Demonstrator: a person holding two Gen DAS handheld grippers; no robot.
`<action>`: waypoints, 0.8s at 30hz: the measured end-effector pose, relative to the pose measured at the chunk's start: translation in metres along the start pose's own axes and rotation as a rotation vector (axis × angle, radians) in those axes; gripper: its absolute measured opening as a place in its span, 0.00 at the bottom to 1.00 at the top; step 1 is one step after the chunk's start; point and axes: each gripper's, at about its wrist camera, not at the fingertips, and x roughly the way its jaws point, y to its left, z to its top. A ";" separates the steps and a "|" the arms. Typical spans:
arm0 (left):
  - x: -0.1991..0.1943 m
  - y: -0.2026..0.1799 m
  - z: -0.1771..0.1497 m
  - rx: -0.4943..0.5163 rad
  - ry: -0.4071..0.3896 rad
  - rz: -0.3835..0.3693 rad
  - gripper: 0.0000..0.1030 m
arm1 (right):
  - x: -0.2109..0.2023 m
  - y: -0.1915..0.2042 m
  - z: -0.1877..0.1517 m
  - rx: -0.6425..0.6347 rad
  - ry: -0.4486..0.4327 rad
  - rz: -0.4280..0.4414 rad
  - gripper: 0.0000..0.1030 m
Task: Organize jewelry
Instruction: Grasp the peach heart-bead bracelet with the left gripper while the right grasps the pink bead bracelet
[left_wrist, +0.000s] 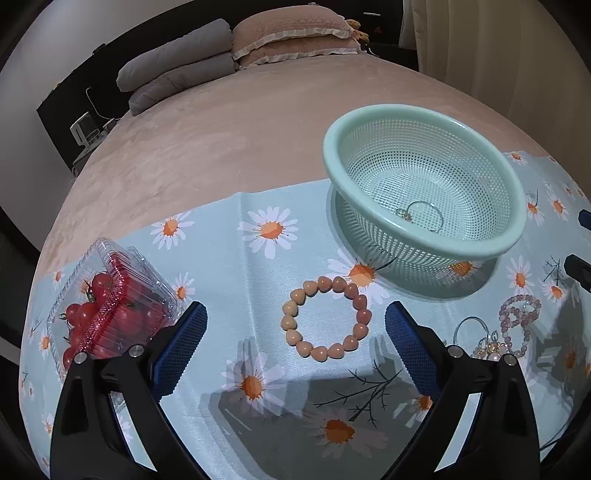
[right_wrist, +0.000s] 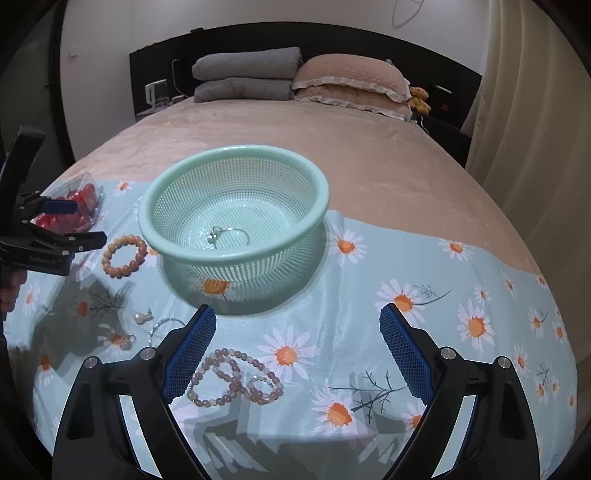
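A mint green perforated basket stands on the daisy cloth and holds a thin silver ring bracelet with a charm. A peach heart-bead bracelet lies flat just ahead of my open, empty left gripper, which also shows in the right wrist view. A purple bead bracelet lies between the jaws of my open, empty right gripper, close to its left finger. A silver hoop and small pearl charms lie further left.
A clear plastic box of cherry tomatoes sits at the cloth's left edge. The cloth lies over a pink bed with grey and pink pillows at the headboard. A curtain hangs on the right.
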 end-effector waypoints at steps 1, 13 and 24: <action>0.004 0.001 -0.002 -0.002 0.010 -0.006 0.92 | 0.005 -0.002 -0.004 0.010 0.014 0.000 0.84; 0.049 0.011 -0.019 -0.059 0.080 -0.074 0.92 | 0.043 -0.004 -0.050 0.079 0.065 0.040 0.82; 0.061 -0.004 -0.023 -0.011 0.054 -0.041 0.83 | 0.053 0.019 -0.063 0.008 0.097 0.051 0.42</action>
